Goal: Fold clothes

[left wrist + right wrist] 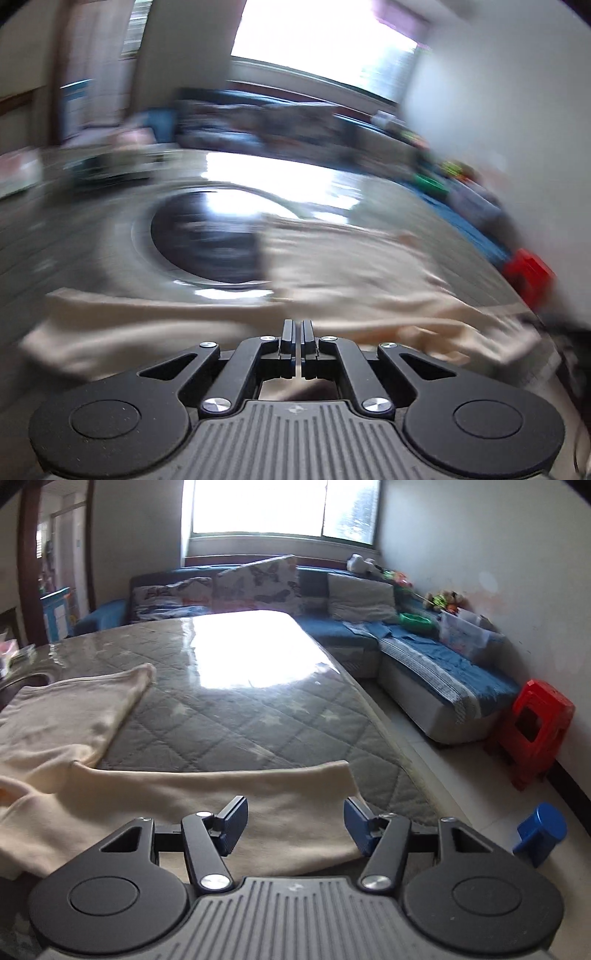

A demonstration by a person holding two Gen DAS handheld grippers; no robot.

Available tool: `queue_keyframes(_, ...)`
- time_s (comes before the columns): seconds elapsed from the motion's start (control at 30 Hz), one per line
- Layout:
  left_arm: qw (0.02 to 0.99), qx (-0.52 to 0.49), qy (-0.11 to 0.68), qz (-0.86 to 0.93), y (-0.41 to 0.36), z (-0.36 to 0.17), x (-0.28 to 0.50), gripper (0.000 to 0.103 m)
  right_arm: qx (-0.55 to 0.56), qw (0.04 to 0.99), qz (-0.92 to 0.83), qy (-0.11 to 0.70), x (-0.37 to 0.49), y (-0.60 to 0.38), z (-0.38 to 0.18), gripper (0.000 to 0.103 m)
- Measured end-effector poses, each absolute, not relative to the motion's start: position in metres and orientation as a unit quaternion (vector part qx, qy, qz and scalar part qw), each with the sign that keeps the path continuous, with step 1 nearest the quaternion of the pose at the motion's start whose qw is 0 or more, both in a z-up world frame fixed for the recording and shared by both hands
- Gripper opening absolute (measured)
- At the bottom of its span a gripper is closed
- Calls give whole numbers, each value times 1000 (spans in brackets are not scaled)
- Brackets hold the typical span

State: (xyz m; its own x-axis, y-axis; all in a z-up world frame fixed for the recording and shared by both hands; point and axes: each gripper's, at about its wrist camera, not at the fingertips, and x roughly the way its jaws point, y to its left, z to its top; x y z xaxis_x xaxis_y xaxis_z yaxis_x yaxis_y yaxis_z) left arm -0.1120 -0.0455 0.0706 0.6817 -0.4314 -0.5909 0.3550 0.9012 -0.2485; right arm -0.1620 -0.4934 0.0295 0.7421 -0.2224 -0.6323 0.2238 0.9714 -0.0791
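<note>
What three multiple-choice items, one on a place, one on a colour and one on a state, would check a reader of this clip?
1. Where does the cream garment lie?
A. on the quilted grey table top
B. on the sofa
C. on the floor

2. What colour is the stool by the wall?
A. green
B. red
C. white

3. How do the right tongs stand?
A. shut on the garment
B. shut on nothing
C. open above the garment

Key: 1 A, the cloth spreads over the star-patterned cover. 2 B, its plastic is bright red. 3 C, a wide gap shows between the blue pads, with cloth below it.
</note>
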Motion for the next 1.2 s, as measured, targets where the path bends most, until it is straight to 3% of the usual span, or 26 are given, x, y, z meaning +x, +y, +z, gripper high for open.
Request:
queue_keyframes(0.2,882,30,339,-325,-118,63,-111,13,-29,946,-23,322,-160,-458,55,57)
queue_keyframes(0.37,875,87,344,-328,-146,48,-99,14,-45,944,61,320,-152,-424,67,57)
queue_keyframes(0.4,877,97,342,-323,-149,45,-98,20,-47,943,79,320,-150,-416,68,57)
queue_keyframes(0.43,878,102,339,-324,-150,44,-97,34,-50,942,93,320,-150,-410,69,57)
queue_keyframes(0.5,877,110,336,-324,-152,41,-95,40,-58,939,116,319,-148,-398,71,57)
queue_keyframes(0.57,874,118,338,-328,-157,37,-93,38,-69,936,135,318,-146,-387,72,57)
queue_keyframes(0.6,872,122,340,-332,-158,35,-92,33,-74,935,143,317,-145,-382,72,57)
queue_keyframes(0.63,871,128,340,-330,-161,32,-91,18,-77,934,148,317,-144,-378,71,57)
queue_keyframes(0.73,872,131,340,-327,-162,27,-91,5,-90,929,171,317,-141,-363,70,57)
queue_keyframes(1.0,877,134,276,-369,-138,59,-141,2,-126,921,204,308,-144,-342,75,57)
queue_keyframes(1.2,864,142,304,-376,-130,41,-149,2,-122,908,227,329,-136,-328,60,56)
